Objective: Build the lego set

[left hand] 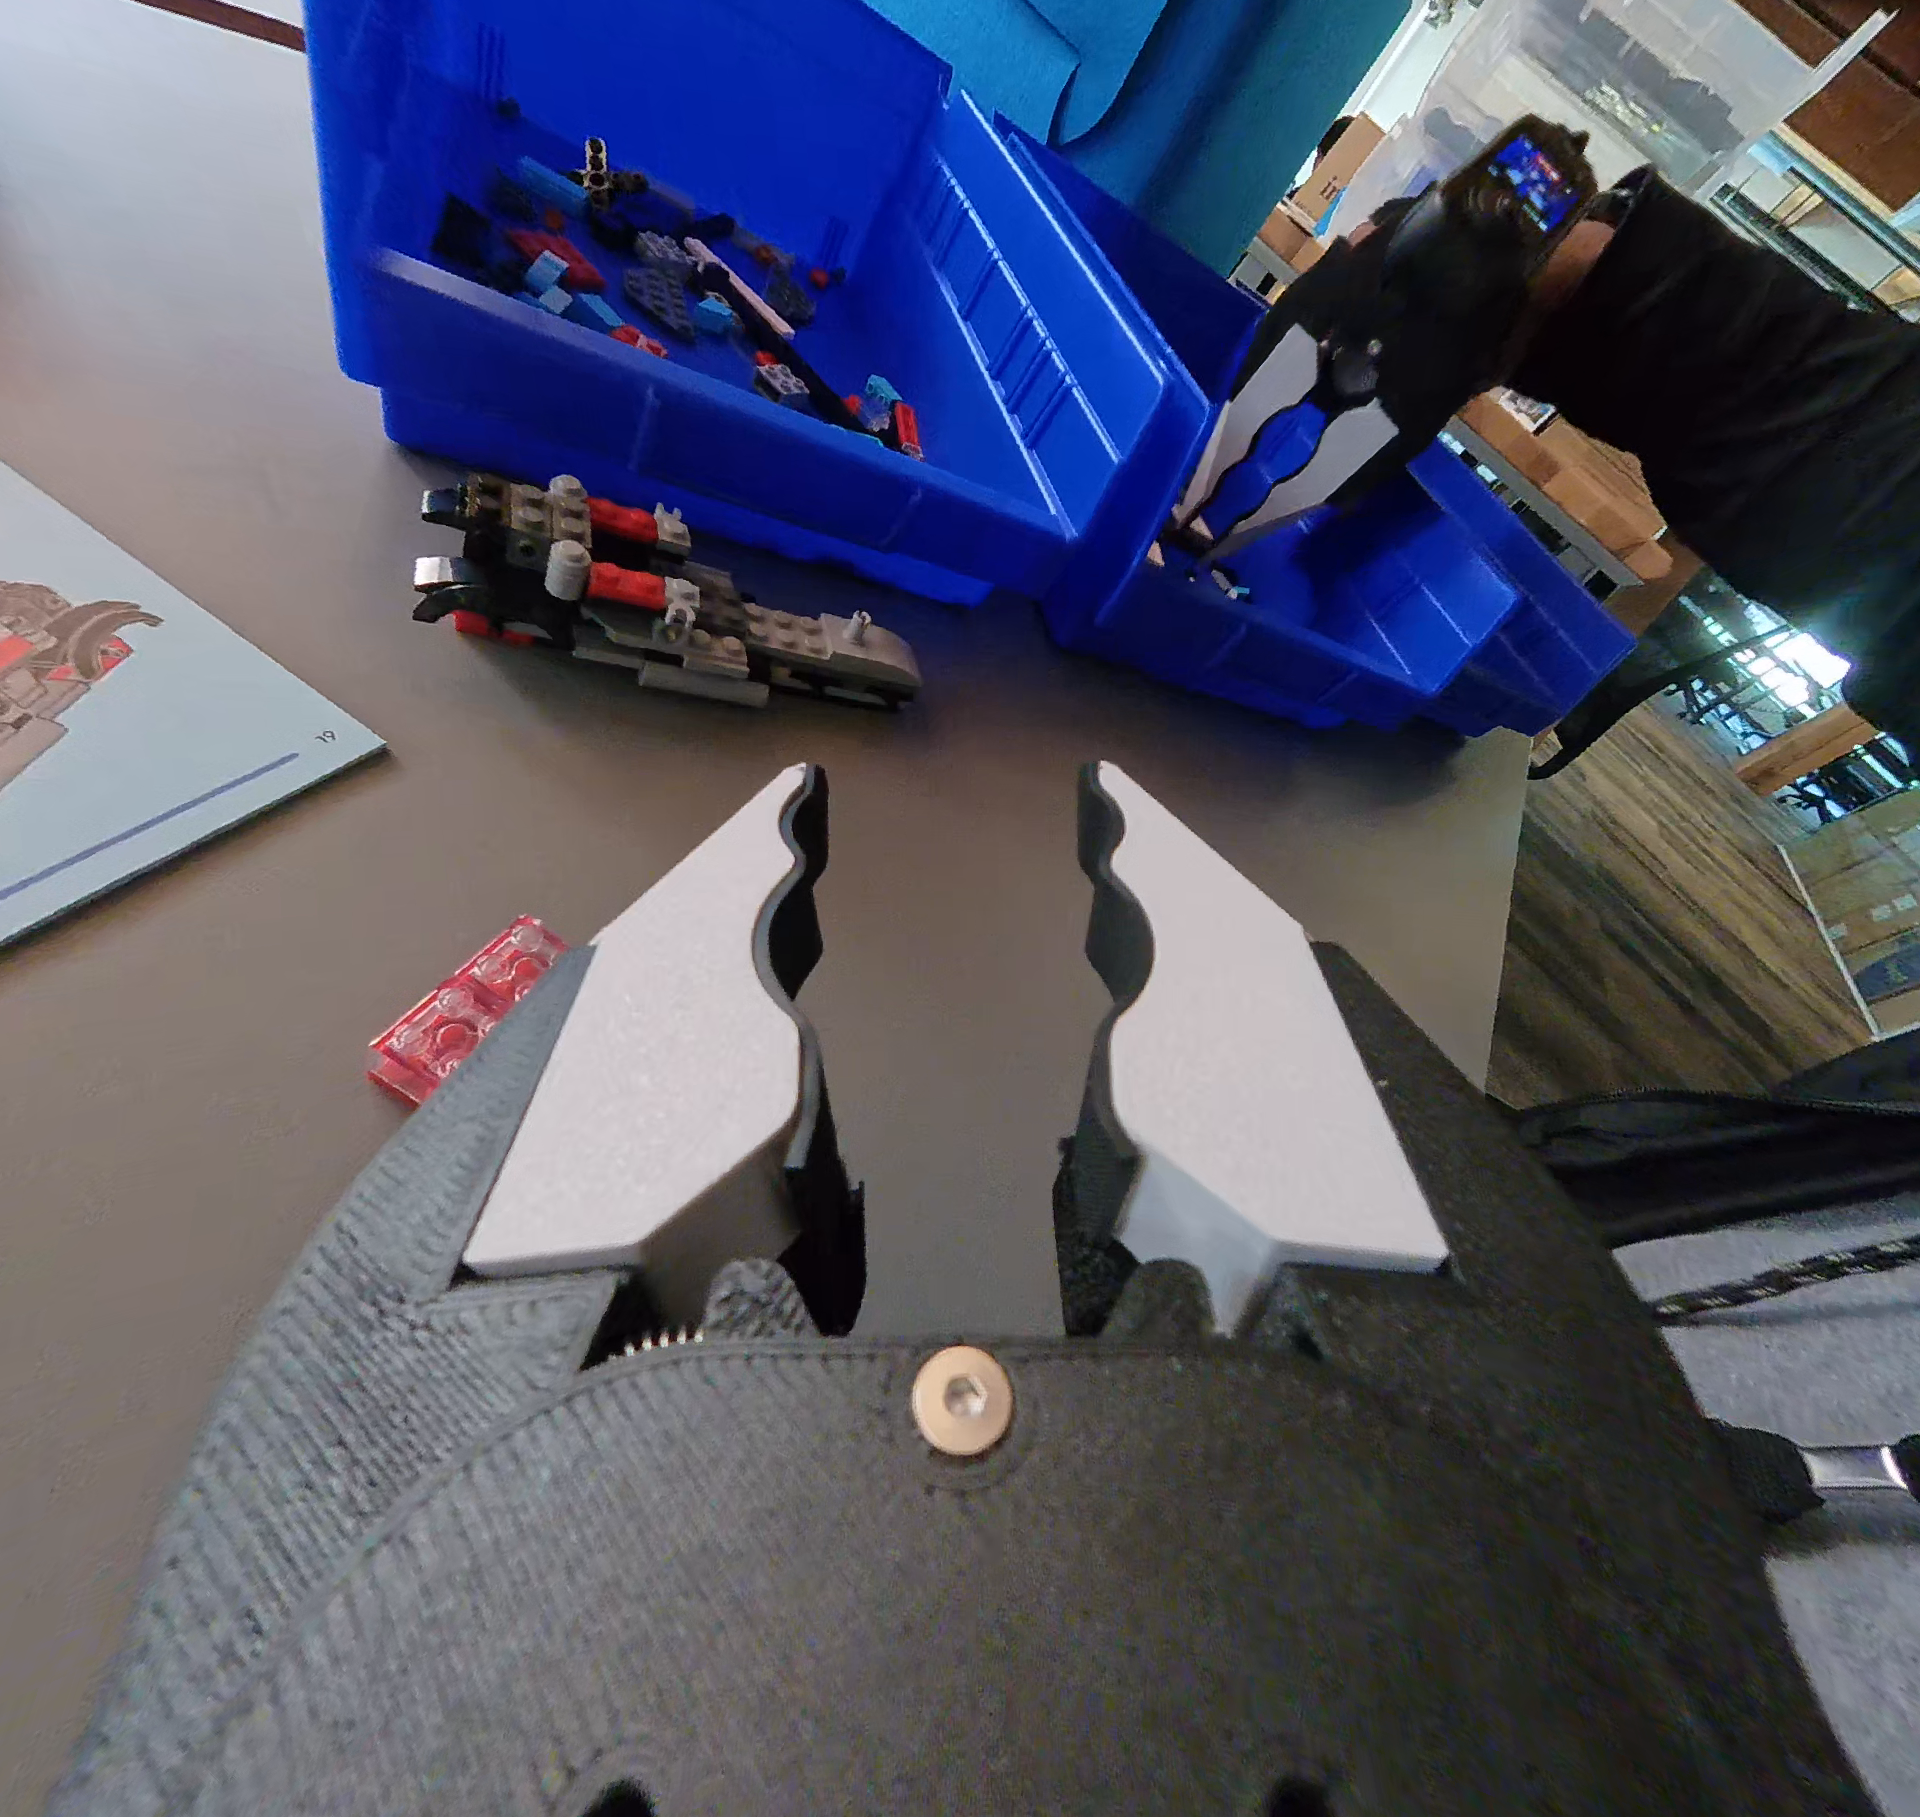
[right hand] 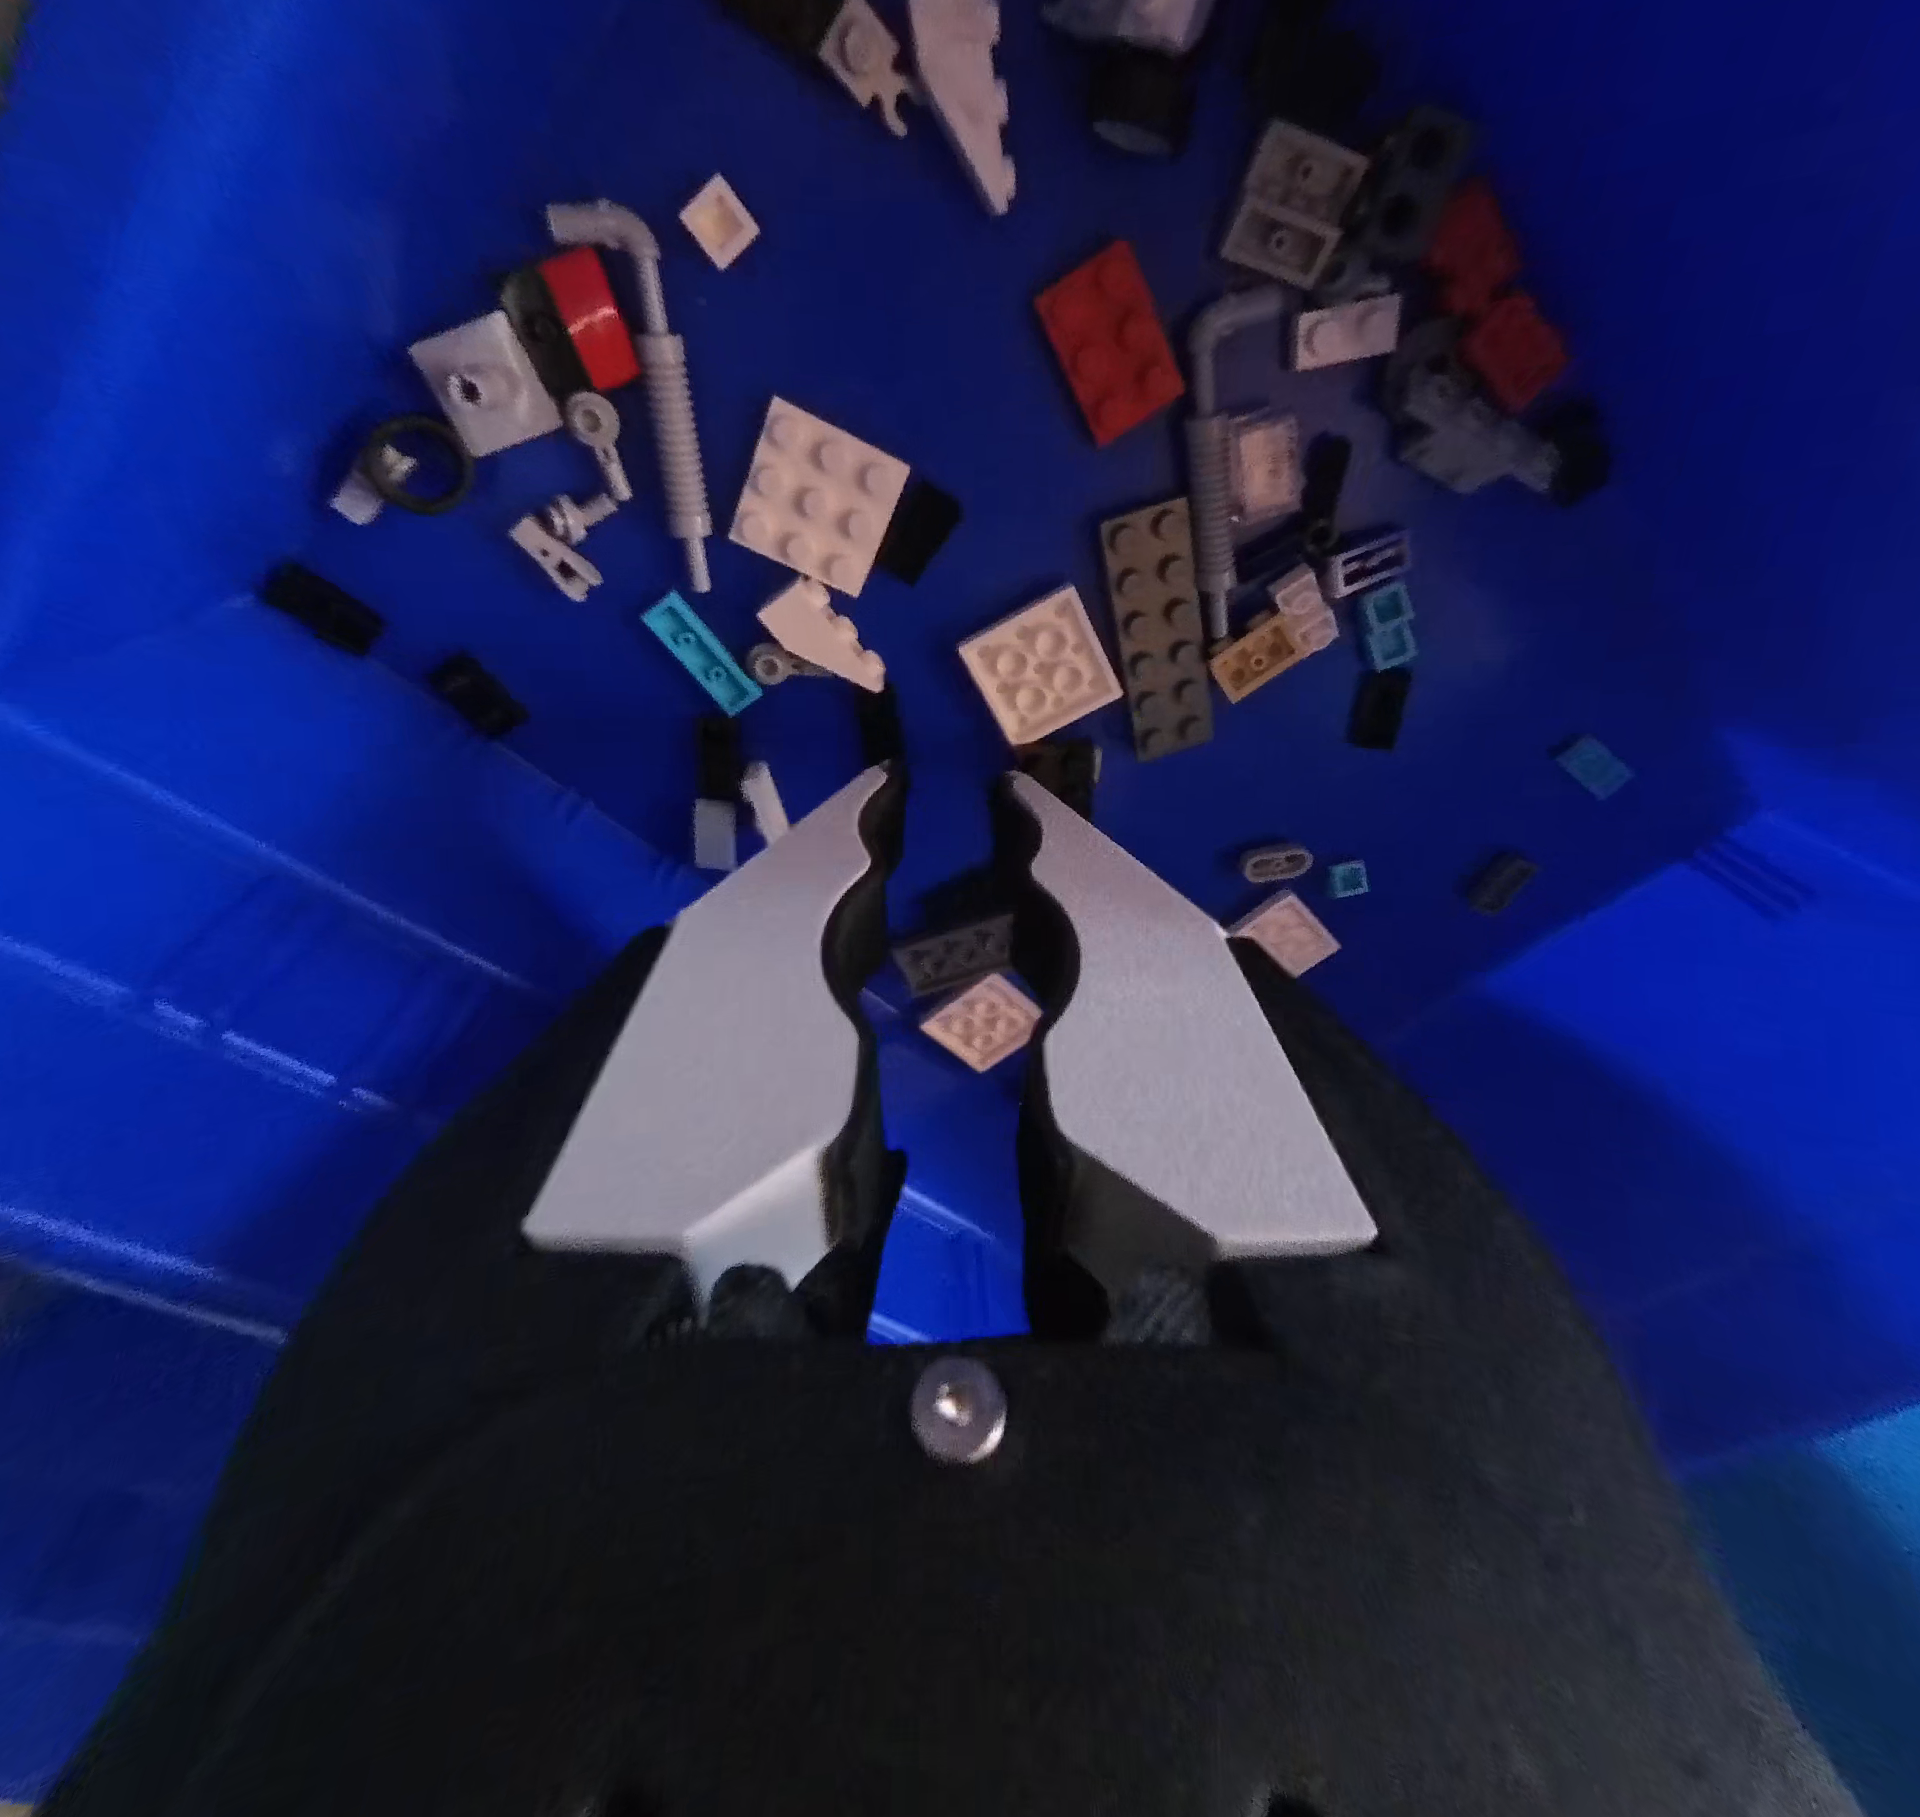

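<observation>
Lego model [left hand: 644, 593], part-built in grey, black and red, lies flat on the dark bench [left hand: 260, 417] just in front of the large blue bin [left hand: 727, 437]. In the left wrist view its long axis runs across the frame, roughly along the bin's front wall: the end with the black claw-like pieces points left toward the instruction booklet [left hand: 125, 707], and the flat grey plate end points right toward the smaller blue bin [left hand: 1351, 645]. Loose bricks in blue, red, grey and black lie on the floor of the large bin.

The left hand-held gripper [left hand: 951, 791] hovers over bare bench on the near side of the model, well apart from it, its jaws spread wide with nothing between them. A clear red plate [left hand: 468, 1004] lies on the bench just beside its left finger, partly hidden under the gripper body.

The right hand-held gripper [right hand: 945, 780] reaches down inside the smaller bin beside the large one. Its jaws stand a little apart and hold nothing; the tips are near a small white wedge piece [right hand: 821, 640] and a white square plate [right hand: 1039, 671]. A dark grey piece [right hand: 951, 957] and a small white plate [right hand: 977, 1024] show through the gap between the fingers, lying on the bin floor. Farther in lie a red brick [right hand: 1107, 354], a tan-white square plate [right hand: 816, 494] and a dark grey long plate [right hand: 1158, 624].
</observation>
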Available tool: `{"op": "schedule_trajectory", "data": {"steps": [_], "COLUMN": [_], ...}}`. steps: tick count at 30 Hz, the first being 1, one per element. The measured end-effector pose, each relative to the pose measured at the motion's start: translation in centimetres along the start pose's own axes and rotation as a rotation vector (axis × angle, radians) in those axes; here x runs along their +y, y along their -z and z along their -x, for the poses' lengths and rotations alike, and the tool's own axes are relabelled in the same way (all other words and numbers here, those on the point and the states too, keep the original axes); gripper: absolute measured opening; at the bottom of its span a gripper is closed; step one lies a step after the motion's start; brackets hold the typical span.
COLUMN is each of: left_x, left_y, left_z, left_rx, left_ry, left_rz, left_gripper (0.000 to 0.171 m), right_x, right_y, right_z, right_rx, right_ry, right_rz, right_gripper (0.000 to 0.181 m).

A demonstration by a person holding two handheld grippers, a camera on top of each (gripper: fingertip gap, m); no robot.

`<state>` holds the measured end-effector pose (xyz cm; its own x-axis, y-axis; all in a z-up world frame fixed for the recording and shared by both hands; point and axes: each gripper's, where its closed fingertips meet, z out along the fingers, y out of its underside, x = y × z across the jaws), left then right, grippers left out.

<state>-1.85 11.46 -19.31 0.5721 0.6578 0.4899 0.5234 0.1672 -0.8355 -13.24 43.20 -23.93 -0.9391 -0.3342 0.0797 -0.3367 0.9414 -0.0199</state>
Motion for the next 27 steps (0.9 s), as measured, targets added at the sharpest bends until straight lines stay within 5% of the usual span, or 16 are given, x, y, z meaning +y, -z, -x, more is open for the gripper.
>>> {"op": "schedule_trajectory", "data": {"steps": [17, 27], "left_x": [-0.6, -2.7], "left_y": [2.4, 10.2], "left_z": [0.2, 2.9], "left_rx": [0.007, -0.031], "left_ry": [-0.015, -0.026], "left_rz": [-0.047, -0.174], "left_gripper": [0.049, 0.048], "right_x": [0.4, -9.0], "right_y": [-0.4, 9.1], "right_z": [0.0, -1.3], "right_rx": [-0.004, 0.250], "right_ry": [-0.054, -0.198], "right_rz": [0.117, -0.160], "right_gripper": [0.005, 0.004]}}
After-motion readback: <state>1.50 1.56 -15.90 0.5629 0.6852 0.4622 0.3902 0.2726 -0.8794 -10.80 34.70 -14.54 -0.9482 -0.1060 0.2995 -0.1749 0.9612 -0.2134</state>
